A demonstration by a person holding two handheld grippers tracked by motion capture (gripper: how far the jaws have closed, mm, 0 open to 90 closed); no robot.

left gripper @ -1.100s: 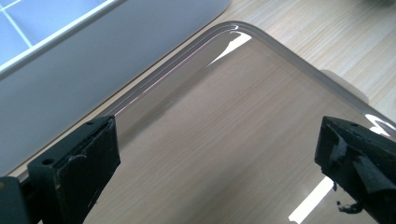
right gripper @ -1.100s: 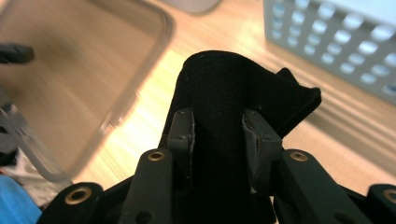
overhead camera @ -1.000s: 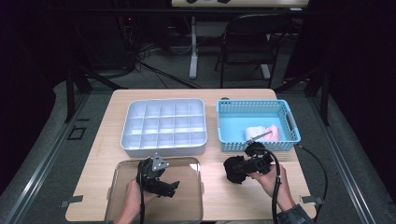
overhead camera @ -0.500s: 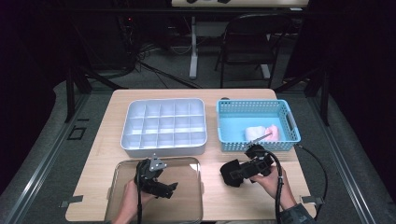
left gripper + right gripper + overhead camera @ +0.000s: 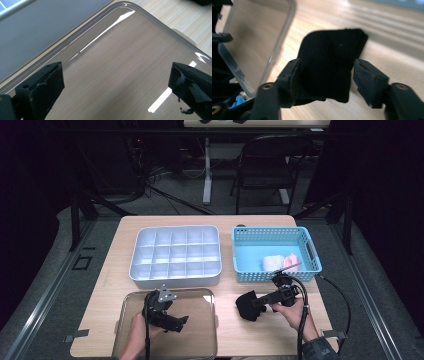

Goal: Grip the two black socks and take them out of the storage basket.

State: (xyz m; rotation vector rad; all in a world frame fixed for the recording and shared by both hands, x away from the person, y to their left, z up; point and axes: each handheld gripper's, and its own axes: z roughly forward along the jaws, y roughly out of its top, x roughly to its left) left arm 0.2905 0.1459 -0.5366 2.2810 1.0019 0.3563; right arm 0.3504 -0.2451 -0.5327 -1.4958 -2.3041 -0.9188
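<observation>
While I watch from the high view, my right gripper (image 5: pixel 250 304) lies nearly level above the wooden table (image 5: pixel 230 335), its jaws pointing toward the clear lid (image 5: pixel 200 340); the right hand (image 5: pixel 290 306) grips its body from behind, the forearm coming in from the bottom edge, a cable looping past the wrist; between the jaws sits a folded black cloth (image 5: pixel 246 306), on the bare table between the lid and the blue basket (image 5: pixel 310 251); in the right gripper view, the black cloth (image 5: pixel 329 65) rests against one jaw while a gap separates it from the other, so the jaws are half spread and not pinching; they have just been closing a little, with the cloth between them.

My left gripper (image 5: pixel 175 322) hovers over the clear lid, tilted down and toward the middle of the table; the left hand (image 5: pixel 142 325) holds it from the near side; in the left gripper view its jaws stand wide apart above the lid's glossy surface (image 5: pixel 120 65), with nothing between them.

Behind the lid stands a grey compartment tray (image 5: pixel 175 277); the blue basket holds a white bundle (image 5: pixel 272 262) and a pink one (image 5: pixel 291 261).
</observation>
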